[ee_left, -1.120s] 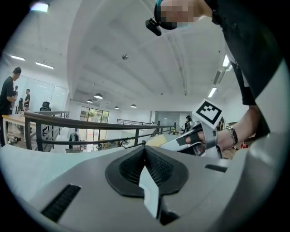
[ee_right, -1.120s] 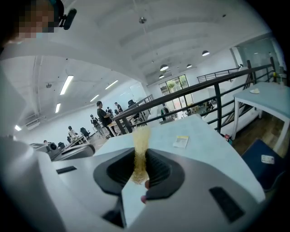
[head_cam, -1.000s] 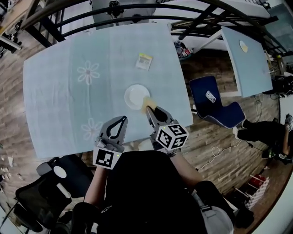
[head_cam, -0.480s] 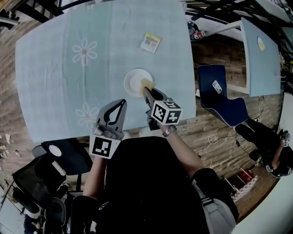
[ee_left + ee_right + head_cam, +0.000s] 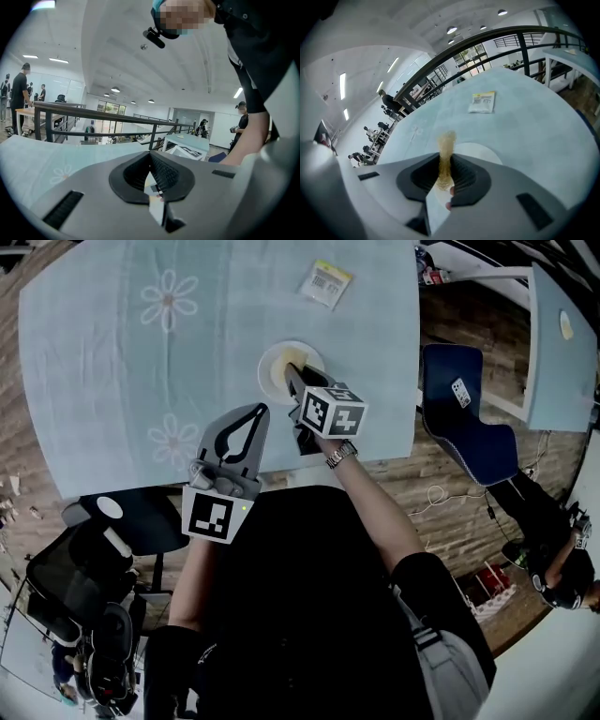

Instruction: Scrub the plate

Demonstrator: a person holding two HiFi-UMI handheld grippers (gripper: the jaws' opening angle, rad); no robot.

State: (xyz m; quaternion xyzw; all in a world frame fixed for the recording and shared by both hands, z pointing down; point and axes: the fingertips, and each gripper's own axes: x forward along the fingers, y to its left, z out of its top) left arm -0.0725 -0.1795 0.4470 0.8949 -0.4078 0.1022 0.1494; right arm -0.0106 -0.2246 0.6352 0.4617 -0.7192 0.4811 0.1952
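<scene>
A small round white plate (image 5: 270,373) sits on a table covered with a pale blue cloth printed with white daisies (image 5: 94,362), towards the table's right side and not far from its near edge. The right gripper (image 5: 293,371), grey with a marker cube at its back, reaches over the plate from the near side. Its jaws pinch a narrow yellow-brown scrubbing sponge (image 5: 446,140), which sticks out ahead of the jaw tips. In the right gripper view the sponge's free end stands above the plate's surface; whether it presses on the plate cannot be told. The left gripper (image 5: 262,411) hangs to the left of the right one, over the table's near edge and clear of the plate. Its jaws are pressed together at the tips with nothing between them. The left gripper view looks over the table towards a dark metal railing (image 5: 93,115) and the room beyond it. A small flat yellow-and-white packet (image 5: 326,282) lies on the cloth well beyond the plate, near the far right corner. Off the table's right edge stands a dark blue chair (image 5: 469,432) on a wooden floor.
</scene>
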